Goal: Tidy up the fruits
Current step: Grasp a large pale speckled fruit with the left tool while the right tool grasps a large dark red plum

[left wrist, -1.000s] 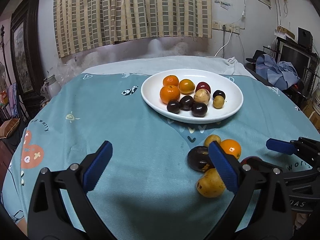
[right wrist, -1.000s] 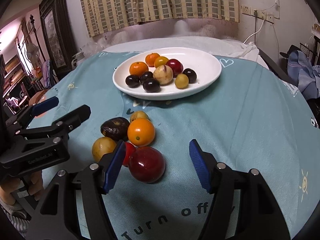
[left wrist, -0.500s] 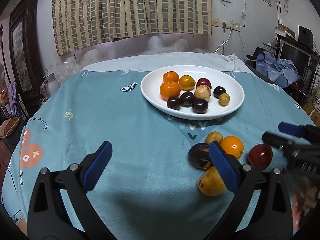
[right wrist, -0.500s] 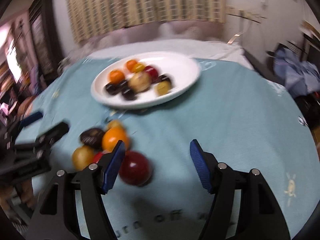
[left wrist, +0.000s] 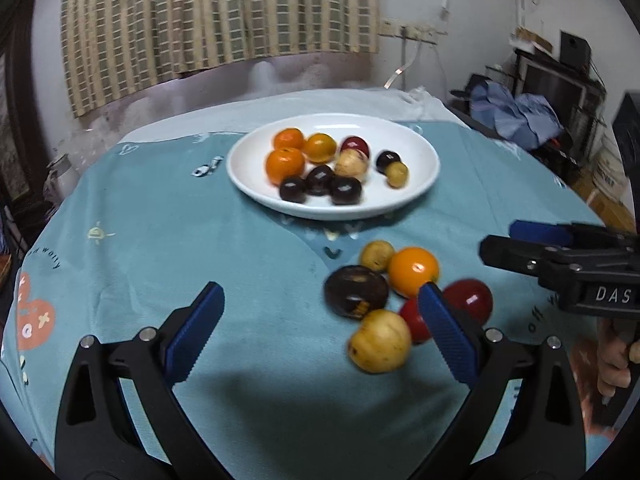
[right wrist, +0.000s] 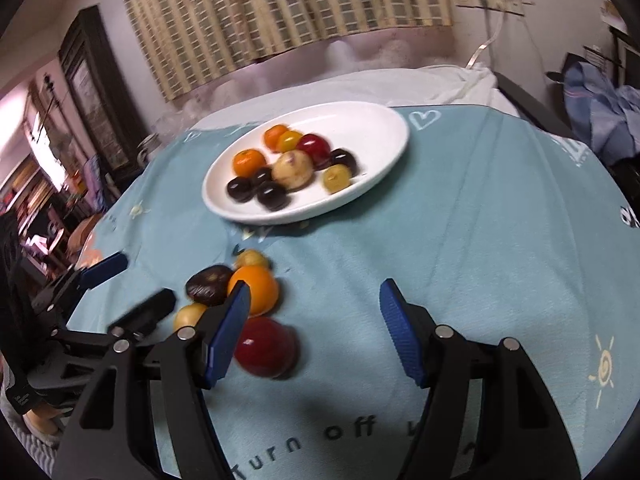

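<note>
Both tongs, left [left wrist: 320,332] and right [right wrist: 314,334], gape empty near six loose fruits clustered on the teal cloth-covered surface [left wrist: 200,248]; round white ceramic plate [left wrist: 416,188] beyond collects sorted fruit, awaiting glossy dark-red round fruit [right wrist: 266,346].

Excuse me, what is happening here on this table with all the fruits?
A person holds a gripper tool in each hand and is sorting fruit onto a white plate, which already carries several. A small cluster is not yet on it and lies on the blue tablecloth. The right tool is open just above a red apple beside an orange. The left tool is open too and holds nothing.
</note>
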`<state>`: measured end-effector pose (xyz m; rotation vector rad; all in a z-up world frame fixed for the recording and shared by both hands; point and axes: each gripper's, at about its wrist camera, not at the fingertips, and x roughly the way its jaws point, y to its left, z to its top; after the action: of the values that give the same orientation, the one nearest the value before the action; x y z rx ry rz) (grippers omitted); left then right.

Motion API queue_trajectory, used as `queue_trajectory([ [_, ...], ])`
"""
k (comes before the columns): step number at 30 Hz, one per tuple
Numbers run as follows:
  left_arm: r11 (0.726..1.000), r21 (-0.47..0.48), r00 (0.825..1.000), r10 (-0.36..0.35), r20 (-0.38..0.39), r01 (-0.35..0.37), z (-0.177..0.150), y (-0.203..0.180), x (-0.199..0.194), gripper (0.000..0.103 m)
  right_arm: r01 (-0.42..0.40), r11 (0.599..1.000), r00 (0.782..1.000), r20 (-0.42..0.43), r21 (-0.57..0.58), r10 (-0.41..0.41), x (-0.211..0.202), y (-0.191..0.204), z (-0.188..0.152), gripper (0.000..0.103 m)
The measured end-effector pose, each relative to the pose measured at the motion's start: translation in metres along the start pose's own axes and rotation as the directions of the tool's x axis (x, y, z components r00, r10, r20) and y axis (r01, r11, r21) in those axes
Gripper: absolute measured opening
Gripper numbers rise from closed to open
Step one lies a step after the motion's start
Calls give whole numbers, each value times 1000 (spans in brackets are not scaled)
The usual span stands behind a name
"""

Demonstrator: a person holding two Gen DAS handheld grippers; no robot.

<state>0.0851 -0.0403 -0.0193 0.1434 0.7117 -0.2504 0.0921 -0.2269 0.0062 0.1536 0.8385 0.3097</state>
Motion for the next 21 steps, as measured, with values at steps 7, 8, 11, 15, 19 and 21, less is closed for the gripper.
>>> queue_trajectory([
  [7,995,95,998,-18,-61,24,-10,-18,12,99,-3,1000,1000,6,29,3,-2,-1,-1,67],
  [8,995,96,998,-10,-68,16,-11,-16,14,99,-7,999,1000,5,41,7,-1,-2,-2,67],
  [11,998,65,997,5,-78,0,-12,-1,14,99,-13,999,1000,1,52,13,-2,-4,-1,67],
  [15,1000,-4,998,-10,-68,10,-14,20,7,98,-26,999,1000,4,45,26,-4,-4,1,67],
  [19,999,-5,997,-47,-55,47,-17,21,2,84,-38,999,999,7,33,38,-5,-3,1,67],
  [21,995,6,994,-99,-55,100,-17,16,2,68,-47,999,999,0,20,47,-4,0,0,67],
])
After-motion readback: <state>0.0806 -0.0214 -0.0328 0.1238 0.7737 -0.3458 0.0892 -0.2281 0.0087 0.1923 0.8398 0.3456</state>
